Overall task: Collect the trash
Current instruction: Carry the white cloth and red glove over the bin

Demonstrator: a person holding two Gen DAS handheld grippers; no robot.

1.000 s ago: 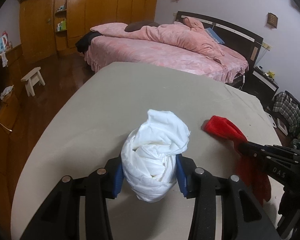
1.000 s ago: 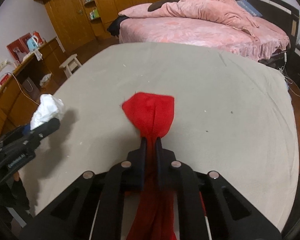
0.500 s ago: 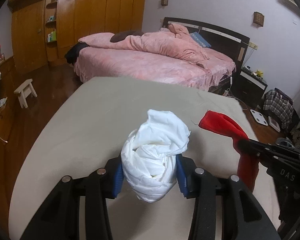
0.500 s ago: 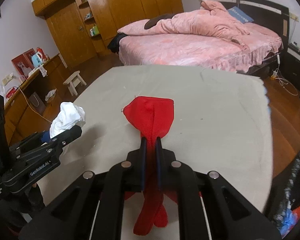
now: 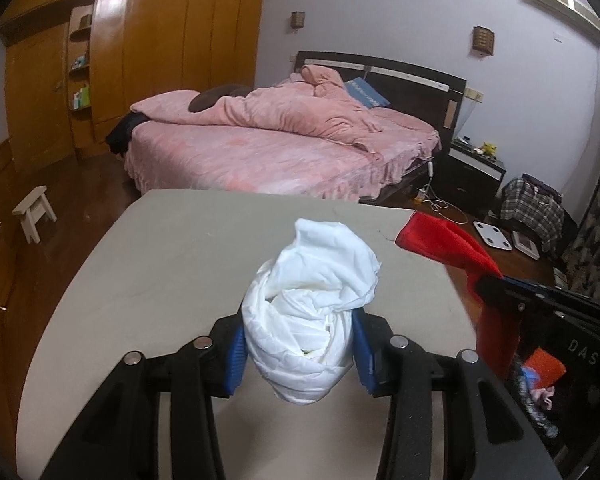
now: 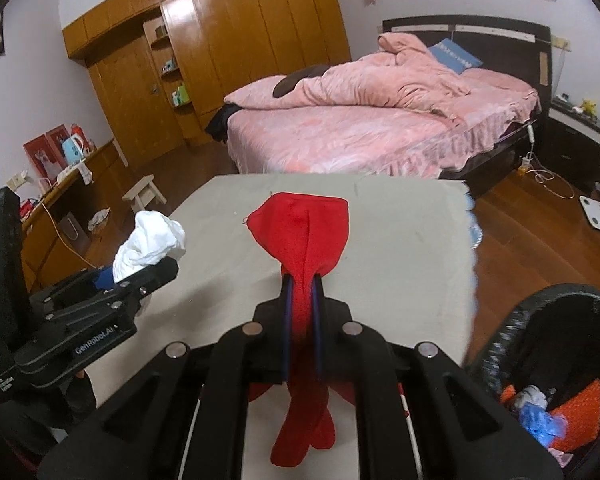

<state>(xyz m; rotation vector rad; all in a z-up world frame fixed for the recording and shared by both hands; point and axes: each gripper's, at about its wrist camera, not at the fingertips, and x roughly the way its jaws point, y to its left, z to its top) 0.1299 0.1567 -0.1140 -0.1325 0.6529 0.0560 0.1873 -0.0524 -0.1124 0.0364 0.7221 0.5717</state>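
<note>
My left gripper (image 5: 298, 354) is shut on a crumpled white wad (image 5: 314, 312) and holds it above the grey table (image 5: 172, 264). The wad also shows in the right wrist view (image 6: 148, 246). My right gripper (image 6: 300, 304) is shut on a red cloth (image 6: 302, 232) that hangs down below the fingers, lifted off the table (image 6: 400, 248). The red cloth shows at the right in the left wrist view (image 5: 440, 242). A black trash bin (image 6: 548, 364) with scraps inside stands low at the right, beside the table's edge.
A pink bed (image 5: 280, 140) stands beyond the table. A wooden wardrobe (image 6: 240, 60) lines the far wall. A small white stool (image 5: 34, 212) and a white scale (image 6: 598, 214) sit on the wood floor. A nightstand (image 5: 474, 172) is by the bed.
Both grippers have lifted and pulled back with their loads. The table edge and the floor now show at the right, and the trash bin has come into the right wrist view.
</note>
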